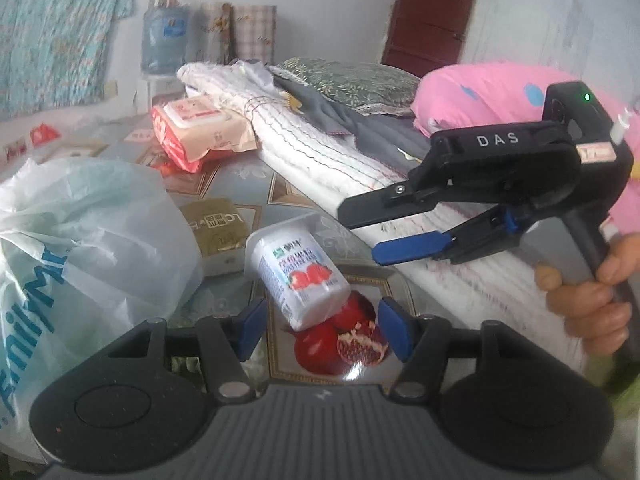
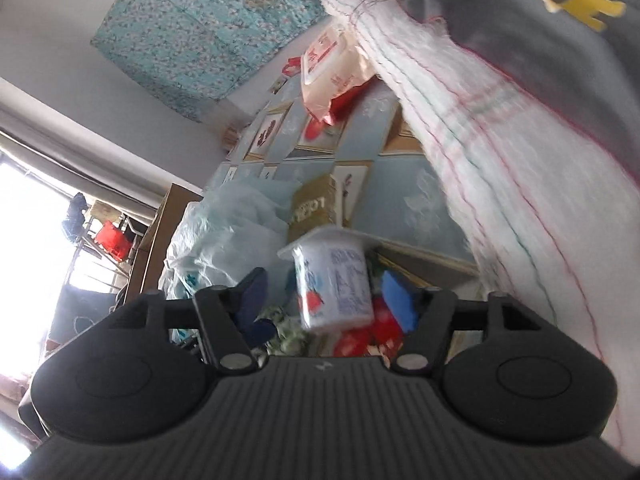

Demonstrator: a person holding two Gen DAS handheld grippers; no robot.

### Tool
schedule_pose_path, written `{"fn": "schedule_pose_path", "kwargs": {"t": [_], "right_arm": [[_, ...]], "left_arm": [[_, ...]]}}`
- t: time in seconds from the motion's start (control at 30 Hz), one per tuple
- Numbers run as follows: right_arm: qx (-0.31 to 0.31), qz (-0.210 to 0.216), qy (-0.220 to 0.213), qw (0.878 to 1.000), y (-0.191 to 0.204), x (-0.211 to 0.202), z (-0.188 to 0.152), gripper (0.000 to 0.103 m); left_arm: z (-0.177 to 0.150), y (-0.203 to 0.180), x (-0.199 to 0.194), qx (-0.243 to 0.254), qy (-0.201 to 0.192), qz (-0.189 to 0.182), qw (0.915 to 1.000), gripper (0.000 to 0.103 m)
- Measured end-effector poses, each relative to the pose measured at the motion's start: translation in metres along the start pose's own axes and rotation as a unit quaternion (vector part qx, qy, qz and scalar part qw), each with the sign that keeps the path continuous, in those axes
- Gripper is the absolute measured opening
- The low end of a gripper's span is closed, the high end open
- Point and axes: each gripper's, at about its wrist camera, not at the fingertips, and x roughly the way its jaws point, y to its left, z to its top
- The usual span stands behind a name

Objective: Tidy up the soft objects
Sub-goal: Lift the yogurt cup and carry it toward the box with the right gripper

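Note:
A white yogurt cup (image 1: 298, 276) lies tipped on the patterned tablecloth (image 1: 248, 176), just ahead of my open left gripper (image 1: 320, 330). It also shows in the right wrist view (image 2: 334, 284), between the spread fingers of my open right gripper (image 2: 332, 302), which is rolled sideways. The right gripper (image 1: 372, 236) shows in the left wrist view, open, beside a folded white quilted blanket (image 1: 320, 148). A grey cloth (image 1: 352, 120), a green patterned cushion (image 1: 352, 80) and a pink pillow (image 1: 492, 88) lie on and behind the blanket.
A pale plastic bag (image 1: 80, 240) bulges at the left. A gold box (image 1: 218, 226) lies beside it. A red and pink wipes pack (image 1: 192, 128) lies further back. A water jug (image 1: 164, 40) and a dark red door (image 1: 432, 12) stand behind.

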Motion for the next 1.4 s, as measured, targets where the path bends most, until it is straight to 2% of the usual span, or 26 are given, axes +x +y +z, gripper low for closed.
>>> {"fn": "schedule_pose_path", "kwargs": {"t": [0.07,0.2,0.37,0.5,0.6,0.9,1.03,1.2,1.3,1.33,1.4], "right_arm": [[0.008,0.001,0.014,1.000,-0.001,0.011,0.009,0.072],[0.047,0.003,0.048,0.998,-0.012,0.034,0.027,0.072],[0.094,0.020,0.087,0.992,-0.023,0.061,0.038,0.072],[0.088,0.030,0.094,0.991,-0.021,0.072,0.040,0.072],[0.092,0.054,0.090,0.990,-0.022,0.073,0.040,0.074],[0.030,0.102,0.045,0.993,-0.013,0.052,0.035,0.071],[-0.010,0.107,0.031,0.994,-0.005,0.037,0.028,0.070],[-0.025,0.109,0.022,0.993,-0.003,0.023,0.013,0.067],[-0.033,0.101,0.011,0.994,-0.003,0.018,0.006,0.057],[-0.037,0.093,0.007,0.995,-0.003,0.018,0.004,0.050],[-0.040,0.088,0.002,0.995,-0.004,0.017,0.002,0.046]], "left_arm": [[0.008,0.005,0.008,-0.018,0.013,-0.005,0.9997,0.064],[0.020,0.015,0.030,-0.049,0.048,-0.001,0.9977,0.064],[0.027,0.028,0.049,-0.096,0.078,-0.020,0.9921,0.064],[0.030,0.029,0.060,-0.099,0.083,-0.018,0.9914,0.061],[0.032,0.027,0.063,-0.100,0.081,-0.013,0.9916,0.060],[0.033,0.013,0.043,-0.041,0.032,0.007,0.9986,0.053],[0.028,0.002,0.033,-0.004,0.018,0.012,0.9998,0.051],[0.014,-0.012,0.024,0.040,0.012,0.026,0.9988,0.051],[0.009,-0.016,0.021,0.053,0.005,0.030,0.9981,0.051],[0.008,-0.016,0.021,0.056,0.003,0.033,0.9979,0.051],[0.007,-0.018,0.021,0.059,-0.001,0.037,0.9976,0.051]]}}
